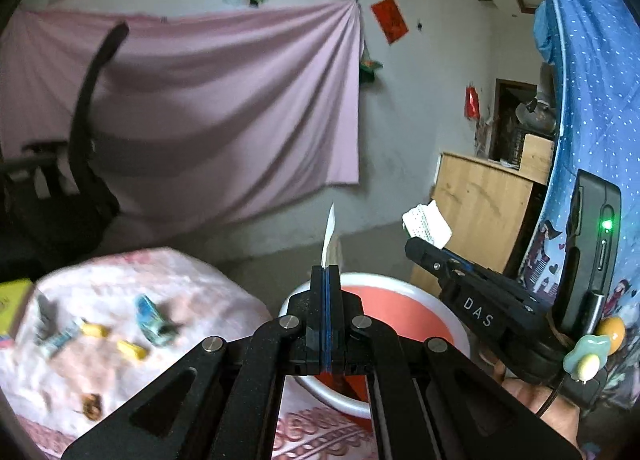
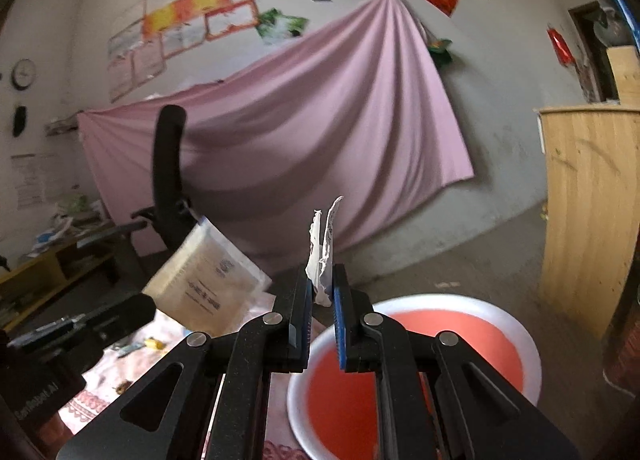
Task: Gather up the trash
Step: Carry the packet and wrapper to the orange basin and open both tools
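My left gripper [image 1: 326, 274] is shut on a flat white packet [image 1: 329, 236], seen edge-on; in the right wrist view the same packet [image 2: 208, 280] shows its printed face. My right gripper [image 2: 321, 280] is shut on a crumpled white paper scrap [image 2: 323, 252], which also shows in the left wrist view [image 1: 427, 223]. Both are held above a red basin with a white rim [image 1: 404, 300] [image 2: 420, 344]. Several wrappers [image 1: 154, 320] and yellow bits [image 1: 130, 350] lie on the pink blanket [image 1: 120, 380].
A black office chair [image 2: 170, 179] stands at the left by a pink sheet hung on the wall [image 2: 320, 119]. A wooden cabinet [image 2: 592, 211] stands at the right. A yellow box [image 1: 12, 308] sits at the blanket's left edge.
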The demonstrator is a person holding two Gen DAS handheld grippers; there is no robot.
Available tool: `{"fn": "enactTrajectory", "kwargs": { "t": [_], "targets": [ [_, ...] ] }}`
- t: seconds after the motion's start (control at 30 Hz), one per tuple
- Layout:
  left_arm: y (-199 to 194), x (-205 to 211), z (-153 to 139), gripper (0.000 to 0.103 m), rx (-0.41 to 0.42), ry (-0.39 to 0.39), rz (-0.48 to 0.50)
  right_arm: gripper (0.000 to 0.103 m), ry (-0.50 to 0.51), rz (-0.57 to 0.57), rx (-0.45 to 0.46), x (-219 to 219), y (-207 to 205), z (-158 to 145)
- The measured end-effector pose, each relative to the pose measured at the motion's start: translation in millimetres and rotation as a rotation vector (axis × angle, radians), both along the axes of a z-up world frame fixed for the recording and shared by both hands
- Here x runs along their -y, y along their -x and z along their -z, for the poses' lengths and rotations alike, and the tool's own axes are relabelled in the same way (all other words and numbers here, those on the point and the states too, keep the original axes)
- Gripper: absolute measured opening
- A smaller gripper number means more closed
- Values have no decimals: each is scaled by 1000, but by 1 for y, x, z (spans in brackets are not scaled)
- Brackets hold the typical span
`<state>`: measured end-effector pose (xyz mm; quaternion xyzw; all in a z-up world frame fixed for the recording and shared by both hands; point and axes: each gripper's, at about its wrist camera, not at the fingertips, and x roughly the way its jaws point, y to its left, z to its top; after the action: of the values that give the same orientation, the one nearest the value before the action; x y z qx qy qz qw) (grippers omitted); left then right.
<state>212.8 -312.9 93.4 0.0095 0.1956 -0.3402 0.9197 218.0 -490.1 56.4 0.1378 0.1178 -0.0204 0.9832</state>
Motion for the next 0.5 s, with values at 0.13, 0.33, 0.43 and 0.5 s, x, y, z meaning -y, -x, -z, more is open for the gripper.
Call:
{"fn": "enactTrajectory", "kwargs": {
  "t": [0.13, 0.33, 0.43, 0.5],
  "targets": [
    [-19, 10, 6, 0, -120, 11, 23, 9, -33, 29, -55, 12, -5, 7],
    [-31, 18, 10, 0, -200, 7, 16, 9, -52, 47, -127, 21, -10, 17],
    [-33, 11, 8, 0, -209, 18, -4, 10, -60, 48, -153, 24, -13, 19],
    [-35, 5, 7, 0, -213, 28, -22, 16, -62, 47, -159, 24, -14, 19]
  ]
}}
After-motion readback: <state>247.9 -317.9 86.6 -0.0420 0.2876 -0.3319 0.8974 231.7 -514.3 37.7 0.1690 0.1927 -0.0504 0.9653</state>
